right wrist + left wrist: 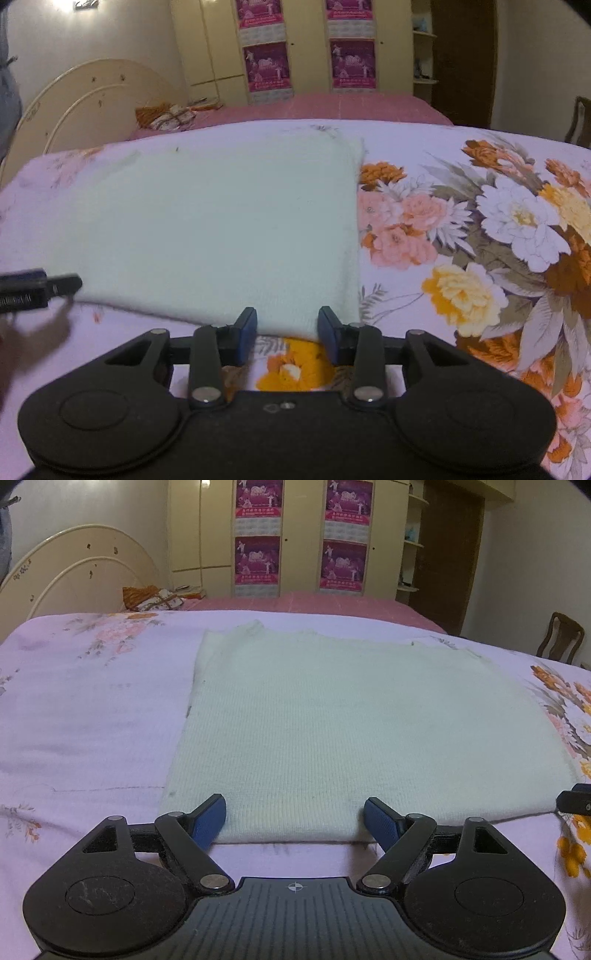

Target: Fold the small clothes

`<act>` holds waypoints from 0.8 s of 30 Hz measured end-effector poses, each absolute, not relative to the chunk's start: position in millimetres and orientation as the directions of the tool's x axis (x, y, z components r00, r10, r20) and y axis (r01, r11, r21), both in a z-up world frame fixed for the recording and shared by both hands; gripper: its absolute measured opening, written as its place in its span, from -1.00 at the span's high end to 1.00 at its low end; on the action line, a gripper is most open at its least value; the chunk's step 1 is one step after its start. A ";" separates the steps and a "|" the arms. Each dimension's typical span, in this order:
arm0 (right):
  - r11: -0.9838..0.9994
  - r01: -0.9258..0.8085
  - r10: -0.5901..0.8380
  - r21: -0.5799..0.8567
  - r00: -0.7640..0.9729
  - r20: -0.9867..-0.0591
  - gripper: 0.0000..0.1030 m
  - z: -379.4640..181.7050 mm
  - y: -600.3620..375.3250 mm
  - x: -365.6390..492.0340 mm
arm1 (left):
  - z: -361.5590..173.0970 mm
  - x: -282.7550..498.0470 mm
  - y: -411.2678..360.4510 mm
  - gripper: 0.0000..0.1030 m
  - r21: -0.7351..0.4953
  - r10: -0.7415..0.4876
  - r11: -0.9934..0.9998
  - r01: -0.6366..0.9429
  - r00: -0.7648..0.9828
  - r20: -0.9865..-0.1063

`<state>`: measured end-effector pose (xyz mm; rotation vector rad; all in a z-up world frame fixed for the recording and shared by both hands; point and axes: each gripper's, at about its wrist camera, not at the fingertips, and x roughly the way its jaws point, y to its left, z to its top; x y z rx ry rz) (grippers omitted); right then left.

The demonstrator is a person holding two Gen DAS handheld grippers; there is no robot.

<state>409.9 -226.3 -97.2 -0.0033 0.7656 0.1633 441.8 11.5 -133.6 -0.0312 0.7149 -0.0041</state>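
Grippers flank the near hem of a pale knit garment [332, 720] lying straight ahead: left gripper [295, 821] wide open, right gripper [287, 328] part open at the corner, neither gripping.

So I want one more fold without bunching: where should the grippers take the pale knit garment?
Probably along the near edge of the pale knit garment, one gripper by each near corner. It lies flat on the floral bedsheet with that edge right before the left gripper and the right gripper.

Bed [85, 709] with floral sheet; cream headboard [74, 572] at left. Cream wardrobe [207, 535] carries four magenta posters [258, 561]. Dark door [450, 554], wooden chair [561, 638] at right. White walls [535, 572].
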 end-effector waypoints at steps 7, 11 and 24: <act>0.985 -0.127 0.172 0.116 0.706 -0.687 0.29 -97.4 -232.1 407.3 | -126.1 441.1 12.8 -0.58 -0.023 -0.022 1.000 0.008 0.720 -0.693; 0.978 -0.103 0.199 0.180 0.705 -0.681 0.29 -93.1 -239.2 406.0 | -118.7 427.0 25.6 -0.58 -0.094 -0.037 0.995 -0.040 0.712 -0.701; 0.963 -0.107 0.247 0.248 0.721 -0.648 0.29 -80.6 -235.4 390.3 | -154.4 414.6 88.9 -0.47 -0.716 -0.240 0.639 -0.281 0.812 -0.532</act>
